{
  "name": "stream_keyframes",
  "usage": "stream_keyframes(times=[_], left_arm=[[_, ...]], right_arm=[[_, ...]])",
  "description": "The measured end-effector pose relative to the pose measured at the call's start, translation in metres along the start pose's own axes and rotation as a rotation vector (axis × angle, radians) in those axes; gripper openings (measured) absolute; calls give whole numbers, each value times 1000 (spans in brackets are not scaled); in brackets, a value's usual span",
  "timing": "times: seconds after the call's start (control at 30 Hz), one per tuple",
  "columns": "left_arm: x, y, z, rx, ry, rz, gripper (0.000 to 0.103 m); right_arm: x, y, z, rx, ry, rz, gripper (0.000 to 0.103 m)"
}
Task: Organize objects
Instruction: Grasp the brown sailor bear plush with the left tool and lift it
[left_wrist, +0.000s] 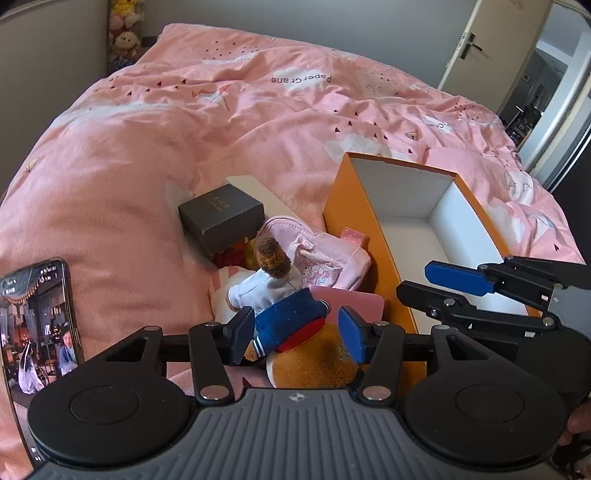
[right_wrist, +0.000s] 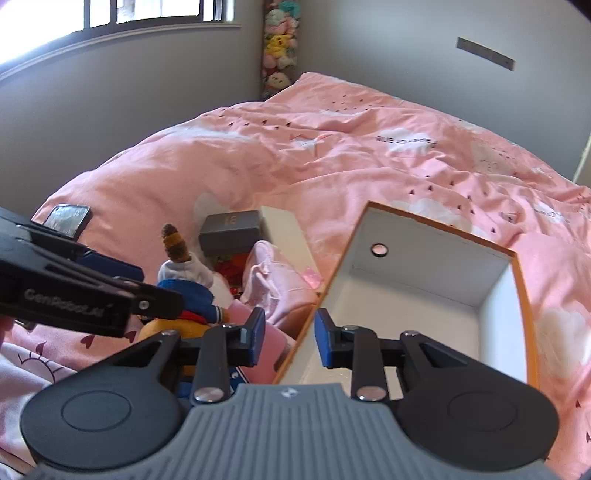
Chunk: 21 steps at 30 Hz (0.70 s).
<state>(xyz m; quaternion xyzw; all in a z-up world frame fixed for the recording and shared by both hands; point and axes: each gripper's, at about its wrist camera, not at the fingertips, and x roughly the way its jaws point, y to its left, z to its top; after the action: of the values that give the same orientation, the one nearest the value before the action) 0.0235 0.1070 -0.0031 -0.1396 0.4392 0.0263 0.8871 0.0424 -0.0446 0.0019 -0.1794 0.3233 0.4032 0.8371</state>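
Closest to the lens, found the left gripper (left_wrist: 297, 332) pitched steeply down over the heap of things, jaws spread wide. Straddled a blue trouser leg of the doll (left_wrist: 273, 291): brushed the cloth with one pad, kept the other clear of it above the orange plush (left_wrist: 317, 365). Clamped nothing, as far as could be told.

Judged the tidying barely begun. Saw only bare white inside the orange box (left_wrist: 336, 192), which sat on the pink duvet (left_wrist: 184, 110) just beside the heap. Counted everything as left to stow:
- the doll, propped upright on the plush
- the small pink backpack (left_wrist: 317, 254), slumped just beyond it and leaning toward the box
- the dark grey box (left_wrist: 221, 214), resting against a long white box (left_wrist: 273, 199)
- a flat pink card (left_wrist: 354, 306), tucked between plush and orange wall
- some red and yellow bits under the grey box, too hidden to name

Left the phone (left_wrist: 37, 314), screen lit, well apart at the duvet's edge; could not say whether it belonged to the job.

Reached in with the right gripper (right_wrist: 290, 338) close alongside the left, also angled downward, rolled onto its side as seen from the left wrist. Kept its jaws partly open astride the near wall of the orange box, one finger outside, one inside. Made out a gap on the outer side; could not tell whether the inner pad touched the wall. Carried nothing. Read the pose as readying to steady the box while the left gripper went for the doll.
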Motion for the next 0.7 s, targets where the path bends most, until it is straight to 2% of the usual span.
stream_keyframes(times=[0.13,0.27,0.37,0.53,0.57,0.63,0.7], left_arm=[[13,8,2,-79,47,12,68],[24,16,-2,-141,121,3,72],[29,18,-4,-167,132,-5,75],[43,26,-10,-243,208,-91,75],[43,26,-11,-243,209,-99,74],[42,24,-11,-226,197,-110,62],[39,22,-11,-209,189,-115,59]], right_arm=[[17,6,6,-43,24,13,24],[28,5,6,-72,48,13,23],[31,4,5,-95,52,10,24],[32,-1,5,-103,52,-1,24],[32,-2,4,-98,56,0,24],[32,-3,3,-91,62,0,25],[32,-3,1,-92,64,0,25]])
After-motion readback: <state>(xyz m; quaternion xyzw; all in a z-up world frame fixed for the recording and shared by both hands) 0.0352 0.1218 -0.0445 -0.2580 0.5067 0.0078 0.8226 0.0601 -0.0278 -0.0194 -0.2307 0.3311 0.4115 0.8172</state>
